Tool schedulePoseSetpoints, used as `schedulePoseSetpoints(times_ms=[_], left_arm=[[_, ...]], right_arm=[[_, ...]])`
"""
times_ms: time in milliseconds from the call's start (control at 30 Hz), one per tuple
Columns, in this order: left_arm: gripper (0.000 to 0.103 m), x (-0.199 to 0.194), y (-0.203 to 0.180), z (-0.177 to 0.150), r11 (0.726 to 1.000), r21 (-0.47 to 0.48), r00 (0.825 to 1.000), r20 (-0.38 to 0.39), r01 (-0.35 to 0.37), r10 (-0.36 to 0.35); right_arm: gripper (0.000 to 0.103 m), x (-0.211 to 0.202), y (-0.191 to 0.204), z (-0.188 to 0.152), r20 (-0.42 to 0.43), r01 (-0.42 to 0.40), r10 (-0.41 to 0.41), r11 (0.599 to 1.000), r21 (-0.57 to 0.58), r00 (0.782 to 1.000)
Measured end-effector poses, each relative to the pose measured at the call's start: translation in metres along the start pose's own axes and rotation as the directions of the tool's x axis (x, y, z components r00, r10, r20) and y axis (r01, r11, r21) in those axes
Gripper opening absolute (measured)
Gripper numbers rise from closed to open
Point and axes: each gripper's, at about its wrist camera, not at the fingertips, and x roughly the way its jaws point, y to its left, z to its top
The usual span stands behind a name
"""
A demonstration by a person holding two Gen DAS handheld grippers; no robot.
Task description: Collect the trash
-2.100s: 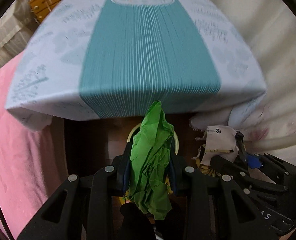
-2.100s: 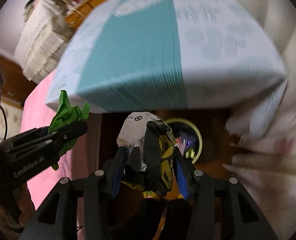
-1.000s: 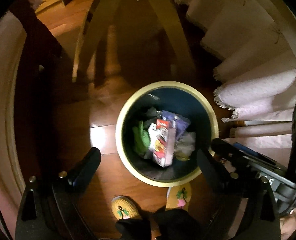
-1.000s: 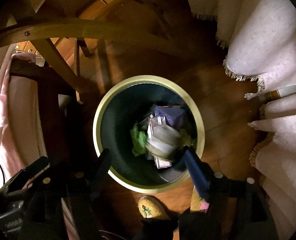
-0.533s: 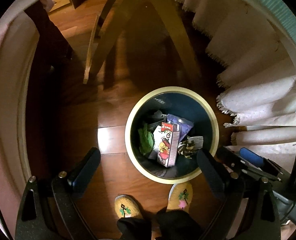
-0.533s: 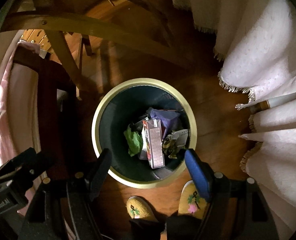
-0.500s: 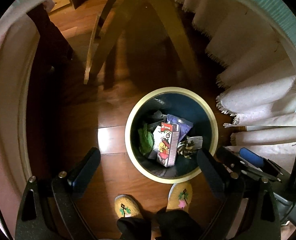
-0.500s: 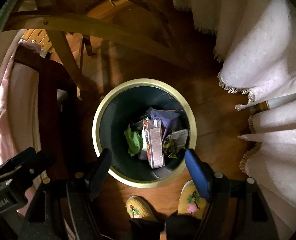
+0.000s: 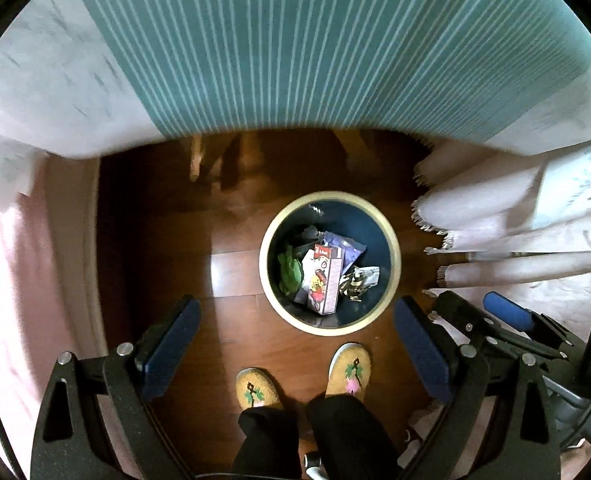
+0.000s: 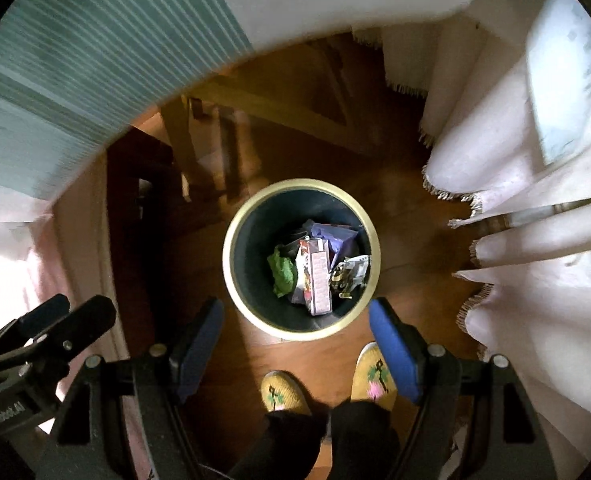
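A round dark waste bin (image 9: 391,264) (image 10: 231,276) with a cream rim stands on the wood floor below both grippers. Inside it lie a crumpled green paper (image 9: 290,274) (image 10: 282,270), a small printed carton (image 9: 326,284) (image 10: 318,280), a purple wrapper (image 9: 341,248) (image 10: 335,236) and a black-and-white wrapper (image 9: 361,280) (image 10: 349,274). My left gripper (image 9: 295,326) hangs high above the bin, open and empty. My right gripper (image 10: 295,326) is open and empty too, its fingers straddling the bin's near rim in the right wrist view. The right gripper's blue fingertip (image 9: 507,312) shows in the left wrist view.
A table edge under a teal-striped cloth (image 9: 315,40) (image 10: 55,60) overhangs the far side. White fringed cloth (image 9: 495,208) (image 10: 535,200) hangs at right, pink fabric (image 9: 15,280) at left. A person's yellow slippers (image 9: 349,368) (image 10: 285,392) stand just in front of the bin. Wooden legs (image 10: 199,148) rise behind it.
Both grippers have risen straight up: the bin looks smaller and the striped tablecloth has come into view at the top. Both stay open; the dropped trash lies in the bin.
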Motion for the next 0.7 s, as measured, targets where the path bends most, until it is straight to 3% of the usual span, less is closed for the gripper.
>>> schedulePoseSetpoints(times_ms=[400, 700], left_arm=[[0.096, -0.139, -0.001, 0.014, 1.0, 0.022, 0.997, 0.073, 0.019, -0.02], [0.096, -0.231, 0.004, 0.024, 1.0, 0.023, 0.979, 0.201, -0.011, 0.006]], right_arm=[[0.076, -0.124, 0.047, 0.006, 0.04, 0.015, -0.011, 0.995, -0.094, 0.999], [0.076, -0.208, 0.08, 0.015, 0.135, 0.038, -0.019, 0.989, -0.143, 0.991]])
